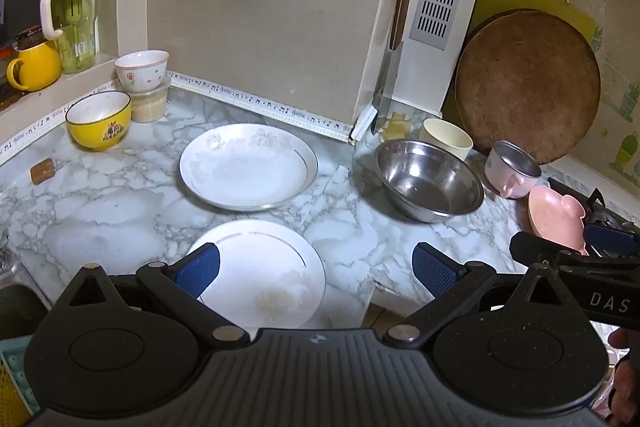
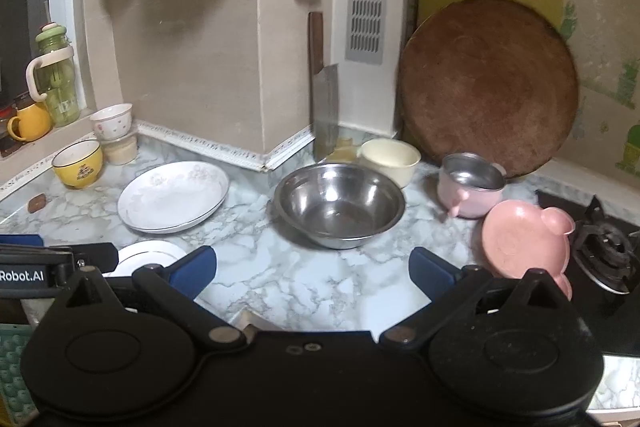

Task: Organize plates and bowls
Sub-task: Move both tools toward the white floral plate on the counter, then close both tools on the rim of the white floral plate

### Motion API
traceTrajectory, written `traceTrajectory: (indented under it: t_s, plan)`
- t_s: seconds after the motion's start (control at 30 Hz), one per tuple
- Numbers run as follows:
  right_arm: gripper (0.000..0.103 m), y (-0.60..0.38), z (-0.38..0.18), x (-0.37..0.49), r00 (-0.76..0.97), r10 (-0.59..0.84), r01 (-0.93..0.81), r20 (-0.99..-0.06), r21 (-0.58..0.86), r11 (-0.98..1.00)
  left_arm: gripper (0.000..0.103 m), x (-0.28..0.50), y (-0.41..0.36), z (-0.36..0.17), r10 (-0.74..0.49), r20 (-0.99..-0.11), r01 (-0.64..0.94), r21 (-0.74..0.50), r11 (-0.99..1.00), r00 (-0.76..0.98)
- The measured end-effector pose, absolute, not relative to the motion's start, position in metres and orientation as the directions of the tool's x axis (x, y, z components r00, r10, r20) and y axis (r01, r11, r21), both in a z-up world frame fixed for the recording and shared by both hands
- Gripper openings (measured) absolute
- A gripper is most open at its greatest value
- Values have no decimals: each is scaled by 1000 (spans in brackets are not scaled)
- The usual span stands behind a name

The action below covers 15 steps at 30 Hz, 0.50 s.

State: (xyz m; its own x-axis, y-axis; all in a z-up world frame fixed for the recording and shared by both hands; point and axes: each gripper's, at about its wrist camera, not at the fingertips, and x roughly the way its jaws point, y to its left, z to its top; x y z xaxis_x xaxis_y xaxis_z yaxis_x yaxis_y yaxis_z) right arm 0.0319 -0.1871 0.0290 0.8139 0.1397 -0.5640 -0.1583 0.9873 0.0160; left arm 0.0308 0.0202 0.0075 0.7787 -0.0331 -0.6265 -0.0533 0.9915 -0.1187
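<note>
Marble surface carries everything, crockery scattered, nothing sorted yet. Largest: round wooden board leaning on back wall, prob. parked out of the way. Steel bowl sits mid-surface, upright, empty. Deep white plate looks stacked on another, behind the flat white plate at the near edge. Pink bear dish lies beside the stove, pink cup and cream bowl behind it. Yellow bowl and floral bowl far left, latter perched on a tub. Left tongs released, spread wide over flat plate; right tongs released, empty, facing steel bowl.
</note>
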Motion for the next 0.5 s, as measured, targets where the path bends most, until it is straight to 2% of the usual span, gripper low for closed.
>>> traceTrajectory:
  t_s: [0.2, 0.37, 0.5]
  plan:
    - [103, -180, 41, 85, 737, 224, -245, -637, 57, 968, 103, 72, 47, 19, 1, -646, -98, -115, 989, 764]
    - [102, -159, 39, 141, 708, 239, -312, -665, 9, 950, 103, 122, 74, 17, 72, -671, -158, -68, 985, 738]
    - [99, -136, 31, 183, 661, 286, -372, -693, 28, 928, 103, 167, 105, 2, 86, -708, -231, -111, 967, 701]
